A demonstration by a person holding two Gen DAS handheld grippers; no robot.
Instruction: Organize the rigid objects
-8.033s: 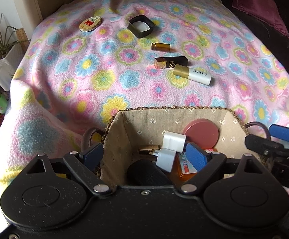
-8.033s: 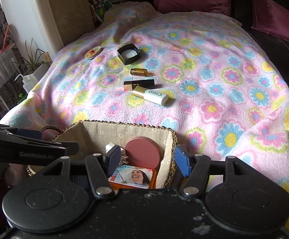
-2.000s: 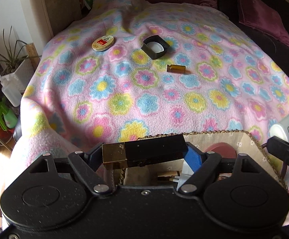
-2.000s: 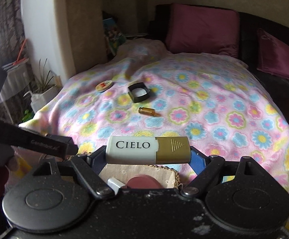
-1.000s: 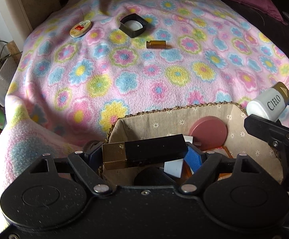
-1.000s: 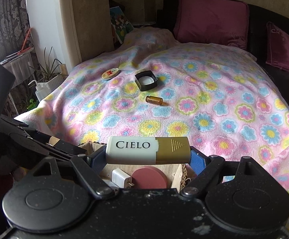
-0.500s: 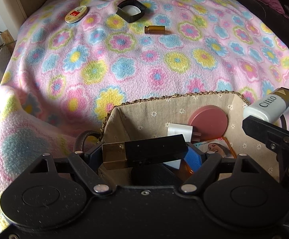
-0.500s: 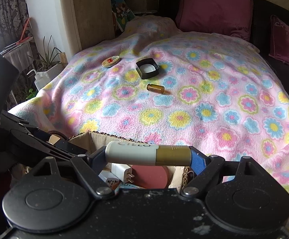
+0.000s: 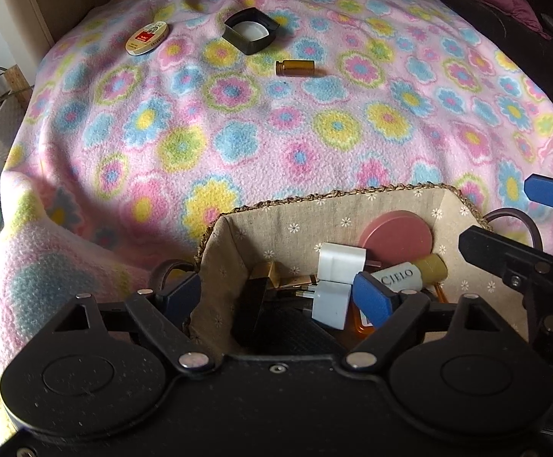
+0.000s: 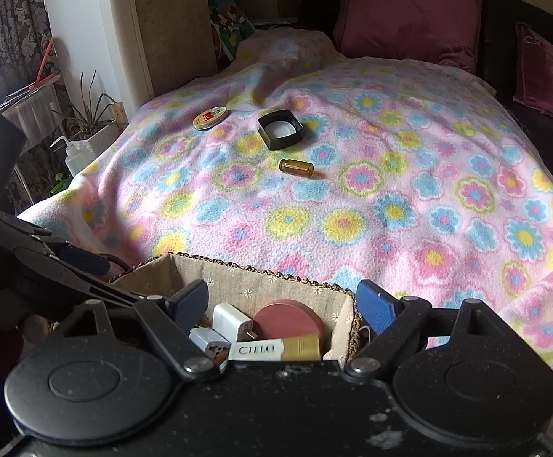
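A fabric-lined basket (image 9: 356, 200) (image 10: 261, 280) sits on the flowered blanket right under both grippers. My left gripper (image 9: 276, 297) is open and empty over it. My right gripper (image 10: 282, 306) is open and empty too. In the basket lie the black-and-gold box (image 9: 255, 291), the white-and-gold CIELO tube (image 9: 409, 272) (image 10: 276, 348), a white plug (image 9: 337, 266) (image 10: 230, 321) and a pink round lid (image 9: 396, 234) (image 10: 287, 320). On the blanket lie a brown vial (image 9: 295, 67) (image 10: 296, 166), a black square cap (image 9: 251, 30) (image 10: 280, 129) and an oval tin (image 9: 147, 38) (image 10: 210, 117).
The blanket (image 10: 428, 190) drapes a bed and falls off at the left, where plants and a squeeze bottle (image 10: 76, 154) stand. Maroon cushions (image 10: 406, 11) line the back. The right gripper's arm (image 9: 520, 262) reaches in at the basket's right side.
Both grippers opened over the basket. The black-and-gold box dropped from the left one and the CIELO tube from the right one; both now lie in the basket.
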